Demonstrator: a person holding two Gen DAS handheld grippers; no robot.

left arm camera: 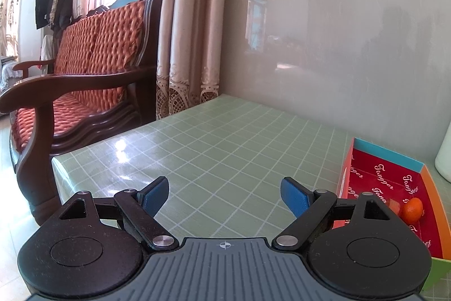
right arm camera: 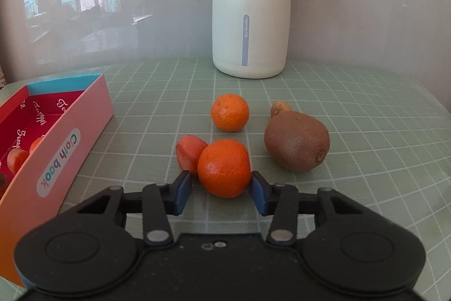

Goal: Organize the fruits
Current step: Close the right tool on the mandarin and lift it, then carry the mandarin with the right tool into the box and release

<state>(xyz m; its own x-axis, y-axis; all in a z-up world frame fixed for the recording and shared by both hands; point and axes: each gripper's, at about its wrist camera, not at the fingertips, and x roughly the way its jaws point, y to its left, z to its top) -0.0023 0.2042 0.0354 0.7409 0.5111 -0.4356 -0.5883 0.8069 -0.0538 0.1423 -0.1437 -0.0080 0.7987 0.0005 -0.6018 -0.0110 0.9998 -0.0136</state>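
My right gripper (right arm camera: 221, 182) straddles the nearer orange (right arm camera: 224, 167) on the green checked table. Its right pad touches the orange's side, while a narrow gap shows at the left pad, so it is open. A red fruit (right arm camera: 189, 153) leans against that orange on the left. Farther back lie a second orange (right arm camera: 230, 112), a brown kiwi (right arm camera: 296, 144) and a small tan fruit (right arm camera: 279, 107). The pink "Cloth book" box (right arm camera: 64, 137) stands at the left. In the left wrist view it (left arm camera: 389, 160) holds an orange (left arm camera: 412, 210) and a red fruit (left arm camera: 394, 206). My left gripper (left arm camera: 224, 188) hangs open over bare table.
A tall white thermos jug (right arm camera: 251, 13) stands at the back against the glossy grey wall. A wooden sofa with red cushions (left arm camera: 93, 47) and curtains (left arm camera: 191, 33) lie beyond the table's left edge (left arm camera: 112, 140).
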